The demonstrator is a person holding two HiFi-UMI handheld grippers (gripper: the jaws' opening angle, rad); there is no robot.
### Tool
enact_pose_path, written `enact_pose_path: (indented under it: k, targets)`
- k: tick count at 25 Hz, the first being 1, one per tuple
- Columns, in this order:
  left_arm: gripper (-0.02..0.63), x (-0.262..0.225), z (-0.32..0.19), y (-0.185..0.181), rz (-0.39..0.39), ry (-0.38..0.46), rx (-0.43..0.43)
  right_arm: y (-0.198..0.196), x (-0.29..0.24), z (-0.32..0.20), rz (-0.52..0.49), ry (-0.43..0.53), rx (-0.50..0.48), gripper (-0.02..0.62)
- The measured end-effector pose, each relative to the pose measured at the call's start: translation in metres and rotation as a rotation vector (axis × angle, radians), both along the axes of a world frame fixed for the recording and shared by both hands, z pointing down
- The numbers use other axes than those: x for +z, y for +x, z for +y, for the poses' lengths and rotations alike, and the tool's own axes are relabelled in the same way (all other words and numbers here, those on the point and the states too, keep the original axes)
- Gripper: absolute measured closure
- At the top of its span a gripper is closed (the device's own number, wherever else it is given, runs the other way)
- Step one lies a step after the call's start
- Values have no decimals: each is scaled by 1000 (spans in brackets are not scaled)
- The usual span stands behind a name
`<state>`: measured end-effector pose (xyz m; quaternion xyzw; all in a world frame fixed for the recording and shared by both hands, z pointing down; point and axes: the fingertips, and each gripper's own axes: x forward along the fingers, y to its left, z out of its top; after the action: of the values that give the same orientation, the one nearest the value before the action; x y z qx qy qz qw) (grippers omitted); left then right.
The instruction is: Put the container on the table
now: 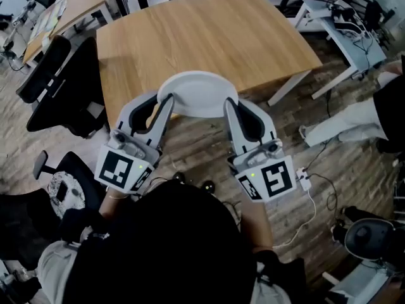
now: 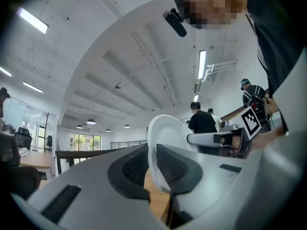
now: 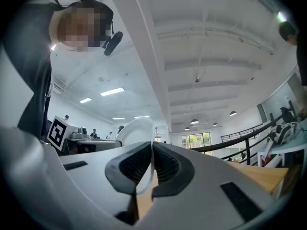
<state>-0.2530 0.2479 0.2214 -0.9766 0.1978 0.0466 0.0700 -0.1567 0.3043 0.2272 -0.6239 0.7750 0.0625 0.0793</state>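
A white, shallow oval container (image 1: 198,94) hangs over the near edge of the wooden table (image 1: 209,37), held from both sides. My left gripper (image 1: 166,104) is shut on its left rim, and my right gripper (image 1: 229,106) is shut on its right rim. In the left gripper view the white container (image 2: 165,135) stands edge-on between the two dark pads (image 2: 177,164). The right gripper view shows the thin white rim (image 3: 149,174) pinched between the pads (image 3: 168,166), with the container (image 3: 135,131) rising behind them.
Black office chairs (image 1: 60,84) stand left of the table. A white desk (image 1: 345,37) with cables sits at the right, and a white leg runs down from the table's right corner (image 1: 288,87). Cables and small dark things lie on the wood floor (image 1: 190,141) below.
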Motion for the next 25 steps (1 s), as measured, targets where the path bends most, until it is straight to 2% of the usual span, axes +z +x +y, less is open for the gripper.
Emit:
enact_pose_path:
  k: [16,25]
  targets:
    - [549,8,47,67,3,20,21,64,10,53,16,-1,41,572]
    - [549,18,45,90,-8,27,7,86,19,52,19,2,26,572]
